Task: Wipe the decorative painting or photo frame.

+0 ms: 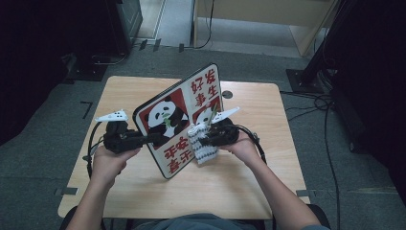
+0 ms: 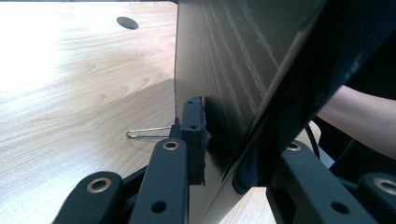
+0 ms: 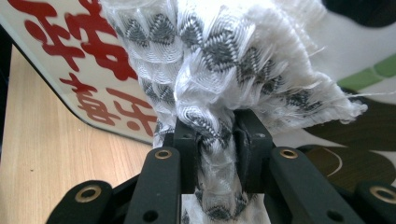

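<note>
A flat board (image 1: 172, 115) printed with a panda and red characters stands tilted on its lower edge on the wooden table (image 1: 249, 177). My left gripper (image 1: 146, 139) is shut on the board's left edge; in the left gripper view one pad (image 2: 195, 133) presses its pale wood-grain back (image 2: 219, 60) and the other jaw sits behind the dark rim. My right gripper (image 1: 209, 136) is shut on a bunched white cloth with a grey zigzag pattern (image 1: 202, 149). The cloth (image 3: 219, 60) lies against the board's printed face (image 3: 88, 74), pinched between both pads of the right gripper (image 3: 215, 140).
A round hole (image 1: 227, 94) sits in the table's far side behind the board. A thin metal wire clip (image 2: 147, 133) lies on the table near the board's back. Cables (image 1: 330, 110) and a black stand foot (image 1: 306, 76) are on the carpet to the right.
</note>
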`<state>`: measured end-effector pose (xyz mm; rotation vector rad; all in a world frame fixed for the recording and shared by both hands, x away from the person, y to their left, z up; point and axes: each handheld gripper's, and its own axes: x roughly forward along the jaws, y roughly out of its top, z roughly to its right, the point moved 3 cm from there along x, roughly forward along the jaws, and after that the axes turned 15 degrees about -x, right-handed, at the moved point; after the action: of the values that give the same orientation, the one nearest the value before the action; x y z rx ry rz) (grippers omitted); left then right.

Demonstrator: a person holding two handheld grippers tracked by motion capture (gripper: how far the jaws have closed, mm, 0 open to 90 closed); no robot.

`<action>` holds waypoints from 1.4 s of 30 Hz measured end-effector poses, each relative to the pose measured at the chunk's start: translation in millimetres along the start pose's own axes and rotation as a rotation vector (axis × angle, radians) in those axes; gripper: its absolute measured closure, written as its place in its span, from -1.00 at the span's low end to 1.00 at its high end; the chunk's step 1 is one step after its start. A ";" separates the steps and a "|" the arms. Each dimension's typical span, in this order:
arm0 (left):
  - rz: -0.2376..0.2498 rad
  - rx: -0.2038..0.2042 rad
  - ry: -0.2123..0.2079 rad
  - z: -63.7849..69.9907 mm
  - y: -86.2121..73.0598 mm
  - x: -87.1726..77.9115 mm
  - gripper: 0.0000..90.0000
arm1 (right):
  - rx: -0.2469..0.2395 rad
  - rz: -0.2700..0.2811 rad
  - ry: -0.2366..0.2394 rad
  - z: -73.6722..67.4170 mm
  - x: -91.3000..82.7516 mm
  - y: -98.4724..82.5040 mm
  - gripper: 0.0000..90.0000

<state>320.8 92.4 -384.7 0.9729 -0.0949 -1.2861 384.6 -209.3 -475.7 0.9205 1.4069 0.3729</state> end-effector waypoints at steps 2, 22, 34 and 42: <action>0.001 -0.003 -0.002 0.3 -0.1 0.3 0.67 | 0.003 -0.006 0.003 0.4 0.3 -0.6 0.64; 0.002 -0.011 -0.001 0.0 0.0 0.2 0.66 | 0.020 0.027 0.016 -0.3 -18.2 23.9 0.69; 0.007 -0.012 0.003 -0.2 -0.4 0.1 0.67 | -0.036 0.072 0.010 -12.8 -42.8 67.5 0.69; 0.005 -0.006 0.019 0.7 0.2 -0.2 0.67 | -0.054 0.107 0.017 -16.6 -56.3 99.4 0.69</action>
<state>320.5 92.2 -384.1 0.9788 -0.0789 -1.2719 387.6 -182.9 -363.4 0.9529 1.3596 0.4979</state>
